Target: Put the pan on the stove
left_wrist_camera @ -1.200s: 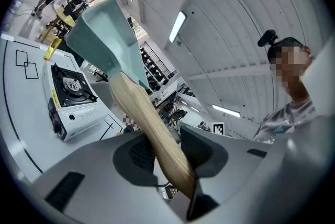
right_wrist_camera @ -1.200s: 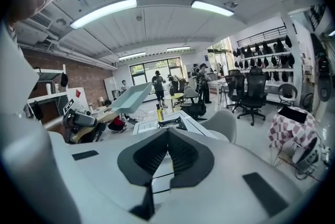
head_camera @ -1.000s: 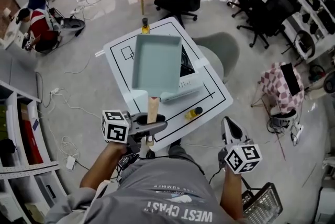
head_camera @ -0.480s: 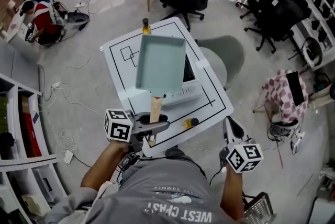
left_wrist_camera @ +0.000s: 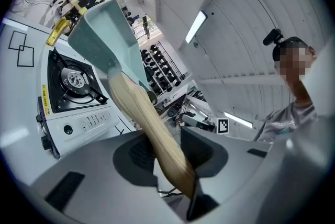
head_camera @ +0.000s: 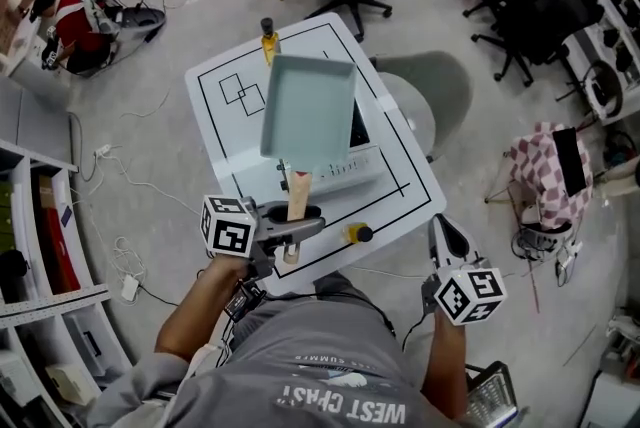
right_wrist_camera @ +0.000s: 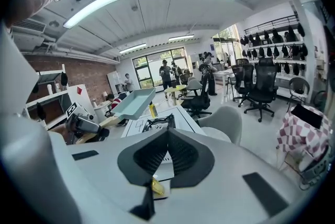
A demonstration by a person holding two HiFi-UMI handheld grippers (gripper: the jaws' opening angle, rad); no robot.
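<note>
A square pale-teal pan [head_camera: 308, 111] with a wooden handle [head_camera: 296, 201] hangs in the air over the white table [head_camera: 225, 151]. My left gripper [head_camera: 290, 228] is shut on the end of the handle. The pan covers most of the gas stove [head_camera: 358, 148]. In the left gripper view the handle [left_wrist_camera: 146, 123] runs up from between the pads of the left gripper [left_wrist_camera: 165, 152] to the pan [left_wrist_camera: 102, 34], with the stove's burner [left_wrist_camera: 70, 80] below it. My right gripper [head_camera: 445, 241] is held off the table's near right corner, shut and empty; its own view shows the pan [right_wrist_camera: 133, 102] to the left.
A dark-capped bottle [head_camera: 268, 36] stands at the table's far edge. A small yellow bottle [head_camera: 356, 234] lies near the front edge. Black lines and two squares [head_camera: 242, 94] mark the tabletop. A grey chair [head_camera: 425, 96] stands to the right, and office chairs and people are farther off.
The pan stays in my left gripper above the stove and has edged slightly farther over the table. The right gripper has barely moved.
</note>
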